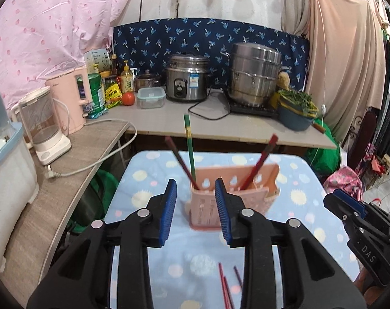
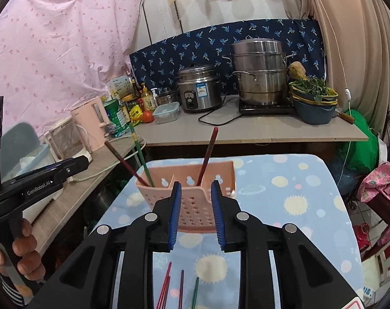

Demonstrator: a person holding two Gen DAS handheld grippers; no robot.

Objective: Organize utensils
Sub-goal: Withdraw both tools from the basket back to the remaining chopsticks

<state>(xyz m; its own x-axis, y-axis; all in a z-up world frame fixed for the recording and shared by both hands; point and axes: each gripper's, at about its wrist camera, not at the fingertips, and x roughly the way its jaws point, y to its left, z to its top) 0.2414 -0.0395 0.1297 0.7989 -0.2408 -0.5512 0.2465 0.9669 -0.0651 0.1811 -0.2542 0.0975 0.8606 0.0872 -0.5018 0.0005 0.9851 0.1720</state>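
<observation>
A pink perforated utensil holder (image 1: 233, 195) (image 2: 192, 193) stands on the blue dotted tablecloth (image 1: 297, 198). It holds a green chopstick (image 1: 189, 141) (image 2: 139, 152) and a dark red one (image 1: 180, 161) (image 2: 125, 163) in its left compartment, and a red chopstick (image 1: 261, 161) (image 2: 207, 154) in its right. Several loose chopsticks (image 1: 225, 285) (image 2: 179, 288) lie on the cloth below the grippers. My left gripper (image 1: 196, 212) is open and empty just before the holder. My right gripper (image 2: 196, 212) is open and empty, close to the holder's front wall.
Behind the table a counter (image 1: 246, 126) carries a rice cooker (image 1: 187, 81), a steel steamer pot (image 1: 254, 74), a bowl of greens (image 1: 296, 109), bottles and a tomato. A side shelf at left holds a pink kettle (image 1: 70, 97) and a blender (image 1: 44, 126).
</observation>
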